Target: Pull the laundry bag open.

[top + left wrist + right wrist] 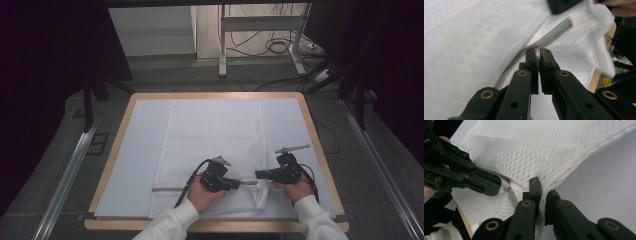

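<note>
The left claw (539,53) was clamped on the small metal zipper pull (537,47) of a white mesh laundry bag (215,135), its jaws nearly together with the pull standing between their tips. The zipper (549,35) ran away from it as a grey line across the fabric. Facing it from just beside, the right claw (543,188) pinched a fold of the bag's mesh at its near right corner, the cloth gathered tightly between its jaws. The bag lay flat in the middle of a pale sheet (135,150) covering the wooden bench (312,125), both claws working near the front edge.
</note>
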`<state>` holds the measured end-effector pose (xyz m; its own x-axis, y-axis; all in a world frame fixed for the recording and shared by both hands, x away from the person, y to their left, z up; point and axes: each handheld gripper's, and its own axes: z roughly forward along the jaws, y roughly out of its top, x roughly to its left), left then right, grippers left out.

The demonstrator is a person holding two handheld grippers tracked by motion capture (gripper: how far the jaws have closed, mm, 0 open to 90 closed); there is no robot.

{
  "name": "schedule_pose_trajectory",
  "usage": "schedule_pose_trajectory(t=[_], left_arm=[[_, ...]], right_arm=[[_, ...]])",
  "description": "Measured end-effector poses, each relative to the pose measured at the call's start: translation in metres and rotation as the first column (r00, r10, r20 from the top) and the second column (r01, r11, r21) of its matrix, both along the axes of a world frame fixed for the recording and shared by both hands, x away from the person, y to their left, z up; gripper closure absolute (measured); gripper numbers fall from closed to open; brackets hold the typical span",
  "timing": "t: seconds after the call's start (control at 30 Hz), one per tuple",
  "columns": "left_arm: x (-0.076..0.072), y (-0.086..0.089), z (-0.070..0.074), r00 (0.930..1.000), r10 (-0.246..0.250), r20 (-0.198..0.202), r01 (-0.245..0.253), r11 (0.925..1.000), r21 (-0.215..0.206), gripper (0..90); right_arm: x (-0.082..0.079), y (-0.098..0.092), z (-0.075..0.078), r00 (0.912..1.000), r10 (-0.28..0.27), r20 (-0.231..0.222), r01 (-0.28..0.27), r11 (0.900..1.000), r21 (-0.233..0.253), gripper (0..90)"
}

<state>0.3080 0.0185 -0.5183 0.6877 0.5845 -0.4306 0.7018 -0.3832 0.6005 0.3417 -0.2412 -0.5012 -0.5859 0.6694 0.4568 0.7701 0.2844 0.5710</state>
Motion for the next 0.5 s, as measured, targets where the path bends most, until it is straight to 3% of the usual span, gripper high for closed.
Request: schedule_pose_trajectory(t=[0.2, 0.27, 0.5], left_arm=[[-0.002, 0.011, -0.001, 0.9999, 0.011, -0.005, -0.011, 0.9999, -0.007, 87.3], [-0.003, 0.015, -0.002, 0.9998, 0.018, 0.005, -0.018, 0.9998, 0.011, 87.3], [-0.004, 0.037, -0.004, 0.9987, 0.047, -0.020, -0.048, 0.9988, -0.015, 87.3]], right_arm=[[0.000, 0.001, -0.002, 1.0000, 0.008, -0.004, -0.008, 1.000, 0.004, 87.9], [0.000, 0.002, -0.001, 1.0000, 0.007, -0.002, -0.007, 1.000, 0.001, 87.9], [0.000, 0.001, -0.001, 1.0000, 0.004, -0.003, -0.004, 1.000, 0.005, 87.9]])
